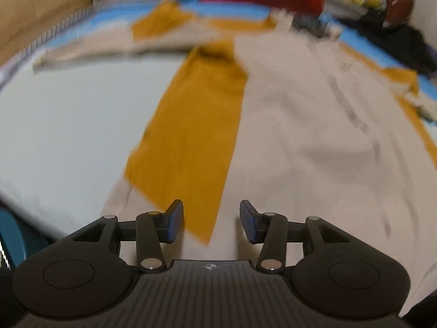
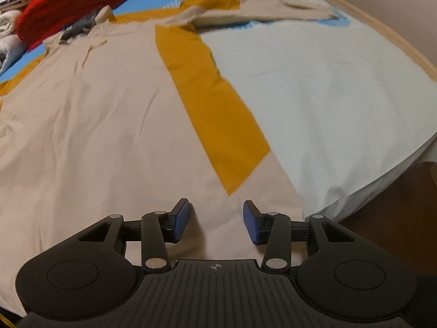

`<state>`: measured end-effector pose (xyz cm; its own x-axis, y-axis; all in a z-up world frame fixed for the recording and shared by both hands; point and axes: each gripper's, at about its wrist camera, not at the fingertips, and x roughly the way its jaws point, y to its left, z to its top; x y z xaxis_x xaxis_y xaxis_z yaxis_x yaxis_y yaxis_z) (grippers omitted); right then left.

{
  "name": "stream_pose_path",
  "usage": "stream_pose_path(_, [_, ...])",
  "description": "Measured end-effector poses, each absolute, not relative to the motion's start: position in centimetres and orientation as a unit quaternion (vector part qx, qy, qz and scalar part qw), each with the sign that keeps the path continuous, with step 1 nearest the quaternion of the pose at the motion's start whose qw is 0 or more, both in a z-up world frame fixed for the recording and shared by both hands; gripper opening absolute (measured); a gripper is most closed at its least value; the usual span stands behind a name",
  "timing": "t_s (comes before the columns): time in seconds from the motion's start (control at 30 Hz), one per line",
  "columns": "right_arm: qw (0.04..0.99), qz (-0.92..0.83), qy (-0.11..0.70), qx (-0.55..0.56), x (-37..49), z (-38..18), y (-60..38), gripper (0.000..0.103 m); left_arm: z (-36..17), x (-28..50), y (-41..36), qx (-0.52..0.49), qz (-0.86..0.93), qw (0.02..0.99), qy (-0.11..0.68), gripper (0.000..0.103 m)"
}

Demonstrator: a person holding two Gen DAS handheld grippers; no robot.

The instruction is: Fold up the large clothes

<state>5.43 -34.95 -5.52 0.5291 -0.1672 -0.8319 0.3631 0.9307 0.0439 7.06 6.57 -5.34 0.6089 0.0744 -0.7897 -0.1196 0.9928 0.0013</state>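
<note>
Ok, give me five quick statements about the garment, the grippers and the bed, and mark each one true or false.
1. The left gripper is open and holds nothing. True.
2. The right gripper is clamped on a sleeve. False: its jaws stand apart with no cloth between them.
3. The beige garment lies spread out on the bed sheet. True.
4. The mustard panel is a separate towel lying away from the garment. False: it runs as a stripe along the garment's side.
5. The red fabric covers the middle of the garment. False: it sits past the collar end, at the bed's far edge.
</note>
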Motion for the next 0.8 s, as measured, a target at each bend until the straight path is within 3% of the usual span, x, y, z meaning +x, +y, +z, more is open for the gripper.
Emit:
stream_pose_path(0.13, [0.906, -0.142, 0.385, 0.103, 4.1, -2.4, -33.4, 0.045, -2.0, 6.3, 4.8, -0.022, 0.013, 0.927, 0.373, 0.052])
stream_pose_path(0.43, [0.963, -0.106, 0.235, 0.079, 3.0, 4.0, -31.6, 0.045, 7.9, 9.1, -0.2, -0.005, -0.056, 0.964, 0.259, 0.069])
stream_pose_path(0.63, [0.978, -0.093, 0.171, 0.069, 3.5, 6.7, -30.2, 0.045, 14.2, 16.5, -2.8, 0.005, -0.091, 0.977, 0.193, 0.070])
stream_pose_path(0.8, [0.987, -0.083, 0.130, 0.053, 4.5, 9.4, -29.3, 0.045, 14.6, 23.5, -1.6, 0.001, -0.063, 0.983, 0.175, 0.070])
